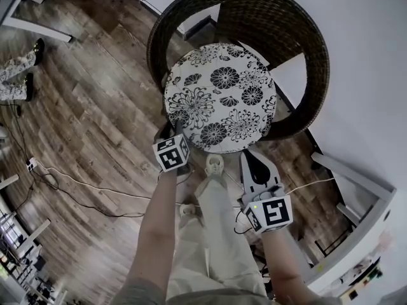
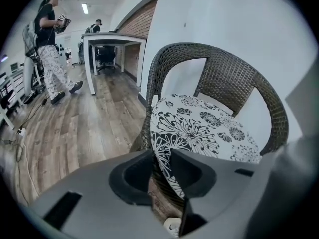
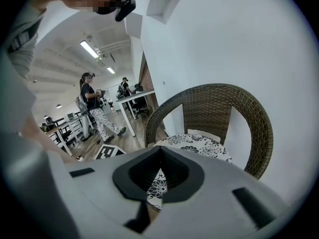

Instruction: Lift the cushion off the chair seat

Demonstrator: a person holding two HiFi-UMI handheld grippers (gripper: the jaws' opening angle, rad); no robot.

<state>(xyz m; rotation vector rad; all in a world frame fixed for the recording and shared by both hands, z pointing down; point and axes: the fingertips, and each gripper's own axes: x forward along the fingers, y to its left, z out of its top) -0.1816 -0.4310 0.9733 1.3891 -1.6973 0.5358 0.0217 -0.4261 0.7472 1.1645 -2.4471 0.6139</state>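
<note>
Getting both tongs onto the front rim of the round white cushion with the black flower print

Lying flat on the seat of the dark woven wicker chair. Holding the left tongs slightly apart, straddling the near-left rim, not really squeezing it. Pinching the right tongs down to a thin slit on the near-right rim, flower print peeking through the gap. Standing on the wood-plank floor, one pale shoe poking out between the arms.
</note>
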